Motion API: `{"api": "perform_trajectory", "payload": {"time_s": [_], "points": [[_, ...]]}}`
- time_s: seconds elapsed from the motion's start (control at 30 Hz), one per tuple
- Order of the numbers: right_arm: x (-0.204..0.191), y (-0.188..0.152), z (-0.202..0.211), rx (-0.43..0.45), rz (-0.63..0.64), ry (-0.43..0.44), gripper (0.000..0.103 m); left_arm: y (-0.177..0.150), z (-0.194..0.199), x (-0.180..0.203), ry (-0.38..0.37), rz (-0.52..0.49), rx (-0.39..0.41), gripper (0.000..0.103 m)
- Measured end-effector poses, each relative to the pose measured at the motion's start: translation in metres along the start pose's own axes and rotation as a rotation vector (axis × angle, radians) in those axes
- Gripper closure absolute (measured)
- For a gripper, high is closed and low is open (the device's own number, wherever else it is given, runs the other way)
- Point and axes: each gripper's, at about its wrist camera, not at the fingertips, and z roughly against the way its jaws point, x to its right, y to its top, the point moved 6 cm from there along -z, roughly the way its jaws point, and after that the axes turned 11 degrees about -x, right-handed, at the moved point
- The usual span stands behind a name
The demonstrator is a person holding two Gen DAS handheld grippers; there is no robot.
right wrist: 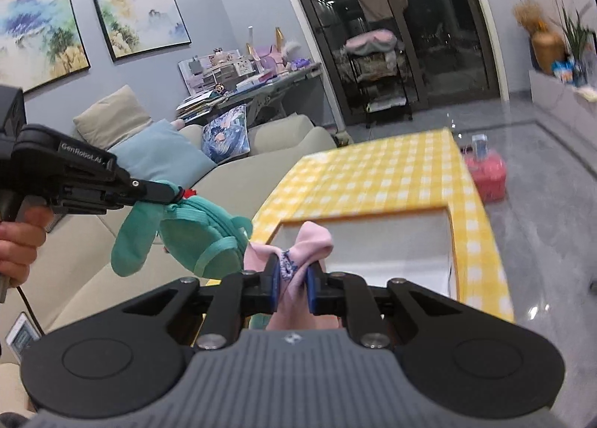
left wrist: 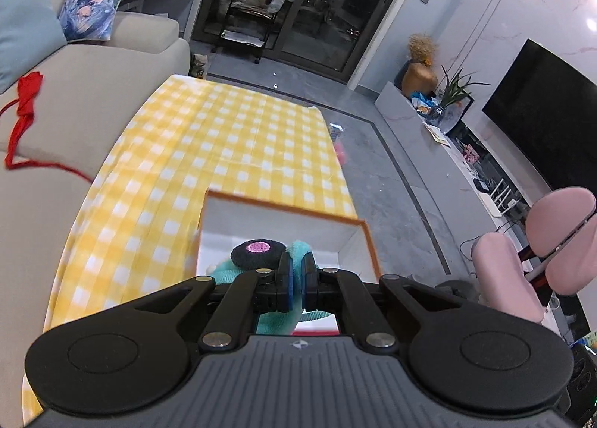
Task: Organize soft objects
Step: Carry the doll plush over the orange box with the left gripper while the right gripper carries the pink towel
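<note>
The left gripper (right wrist: 175,194) had its jaws clamped on a teal plush toy (right wrist: 186,238), which hung lengthwise downward, left of the orange-rimmed box (right wrist: 453,241). The right gripper (right wrist: 293,279) had its jaws clamped on a pink sock (right wrist: 309,245) pointing up over the box on the yellow-checked surface (right wrist: 391,174).

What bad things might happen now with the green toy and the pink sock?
1. The left gripper pinches only a small bit of the green plush toy, which dangles beside the couch, away from the white box. It might slip and drop outside.
2. The pink sock is bunched between the right gripper's fingers; a loose end might snag on the box's orange rim.
3. Toy and sock hang close together and might tangle.
</note>
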Motion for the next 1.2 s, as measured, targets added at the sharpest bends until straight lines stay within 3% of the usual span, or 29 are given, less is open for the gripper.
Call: {"api": "perform_trajectory", "payload": {"time_s": [0.2, 0.37, 0.63, 0.73, 0.83, 1.03, 1.2], "points": [[0.005, 0.044, -0.025, 0.019, 0.055, -0.038, 0.091, 0.034, -0.011, 0.015, 0.01, -0.004, 0.044, 0.099], [0.025, 0.053, -0.062, -0.022, 0.054, -0.072, 0.094, 0.037, -0.037, 0.015, -0.008, 0.015, 0.05, 0.099], [0.058, 0.033, -0.111, -0.117, 0.087, -0.17, 0.094, 0.03, -0.095, 0.024, -0.038, -0.002, -0.012, 0.099], [0.069, 0.018, -0.125, -0.136, 0.106, -0.226, 0.094, 0.029, -0.11, 0.032, -0.058, 0.0, -0.013, 0.099], [0.077, 0.004, -0.139, -0.17, 0.102, -0.228, 0.094, 0.03, -0.124, 0.042, -0.083, 0.004, 0.012, 0.099], [0.081, -0.019, -0.157, -0.232, 0.217, -0.304, 0.094, 0.021, -0.163, 0.053, -0.053, -0.015, -0.042, 0.099], [0.09, -0.028, -0.16, -0.249, 0.27, -0.317, 0.094, 0.005, -0.19, 0.056, -0.039, -0.025, -0.091, 0.099]]}}
